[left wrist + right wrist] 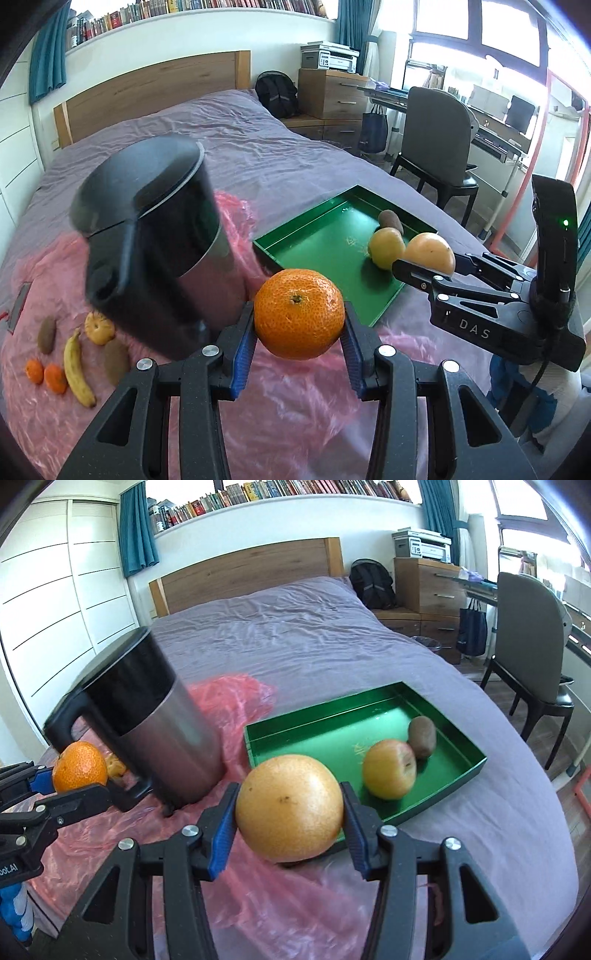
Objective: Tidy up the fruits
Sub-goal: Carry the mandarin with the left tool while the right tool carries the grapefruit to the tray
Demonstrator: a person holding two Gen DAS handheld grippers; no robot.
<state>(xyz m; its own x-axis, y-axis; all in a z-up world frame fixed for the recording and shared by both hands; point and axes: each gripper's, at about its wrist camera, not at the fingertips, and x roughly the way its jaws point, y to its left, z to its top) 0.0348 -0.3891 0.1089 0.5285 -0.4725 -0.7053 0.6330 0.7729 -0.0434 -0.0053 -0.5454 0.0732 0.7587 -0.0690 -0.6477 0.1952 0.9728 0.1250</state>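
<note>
Both grippers were loaded at once. The left gripper [299, 332] was clenched on a mandarin [299, 314], its blue pads pressing the fruit's two sides so that it hung clear of the pink plastic sheet [288, 406] below. The right gripper [288, 823] grasped a larger, pale yellow-orange citrus, probably a grapefruit [290, 808], held the same way by its widest part, which looked a sensible grip for a round thing that would otherwise roll out.

Both fruits were near the green tray [258, 738] lying on the purple bed [295, 627], and both grippers pointed toward it, so the step in hand seemed to be carrying the fruit to the tray. An apple [388, 773] and a kiwi [422, 736] already lay in the tray's right half, touching or nearly so; the left half was bare, leaving room for what was coming.

A black and steel kettle [159, 716] stood on the sheet just left of the tray. Further left on the sheet waited a banana [77, 369], two kiwis [47, 334], two small mandarins [55, 377] and a yellowish fruit [99, 326], apparently not yet sorted. The kettle stood close to the left gripper's path, so clipping it was a risk.
</note>
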